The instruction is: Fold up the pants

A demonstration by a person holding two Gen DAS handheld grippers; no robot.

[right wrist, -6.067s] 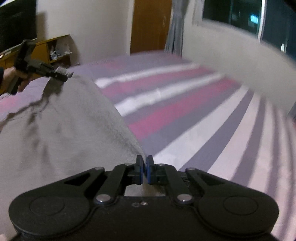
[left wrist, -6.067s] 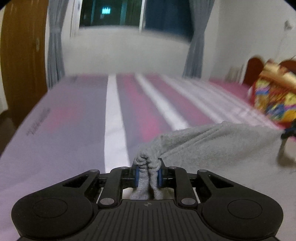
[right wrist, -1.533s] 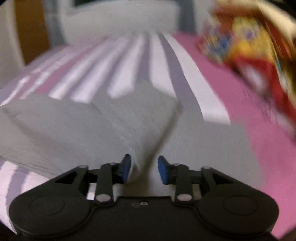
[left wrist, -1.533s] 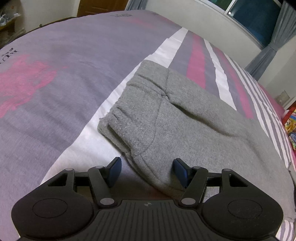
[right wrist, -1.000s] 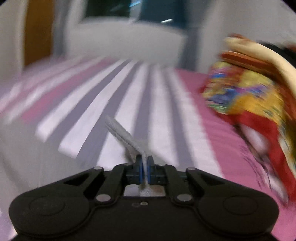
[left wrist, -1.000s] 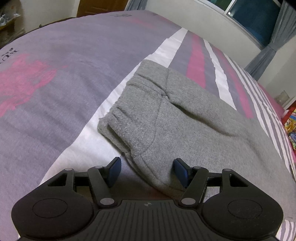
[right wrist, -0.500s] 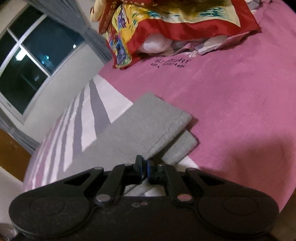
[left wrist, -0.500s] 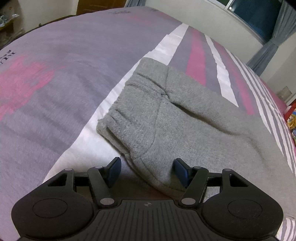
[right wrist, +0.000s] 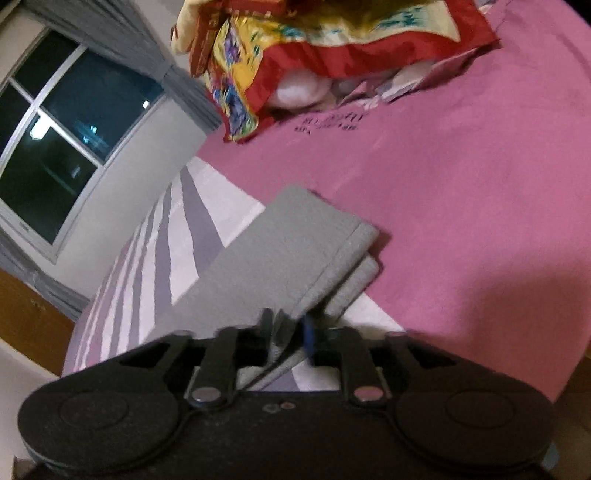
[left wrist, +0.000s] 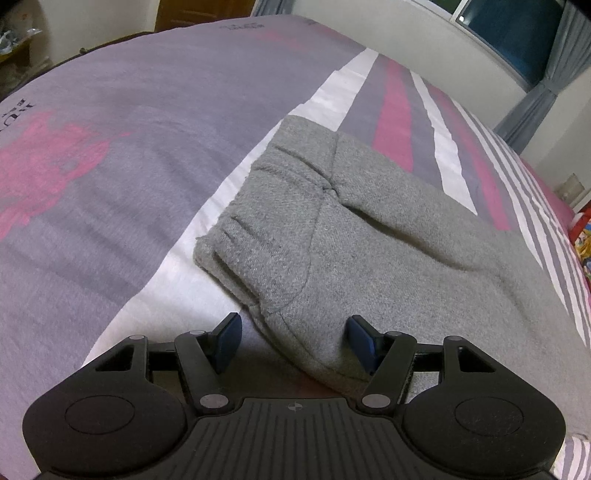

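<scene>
Grey sweatpants lie folded lengthwise on the striped bed sheet, waistband toward me in the left wrist view. My left gripper hovers open over the near waist corner; the cloth lies between its fingers, close to the right pad, and is not squeezed. In the right wrist view the stacked leg hems rest on the pink part of the sheet. My right gripper is low at the near hem corner, and its jaws are opening with the hem's edge still between them.
A bunched red and yellow quilt lies on the bed beyond the leg ends. A dark window with grey curtains runs along the far side of the bed. A wooden door stands past the bed's end.
The right gripper, shut on the leg hem, swung over and down, rolled, laid the hem on the pink sheet, and its jaws have now parted. The left gripper has stayed still.
</scene>
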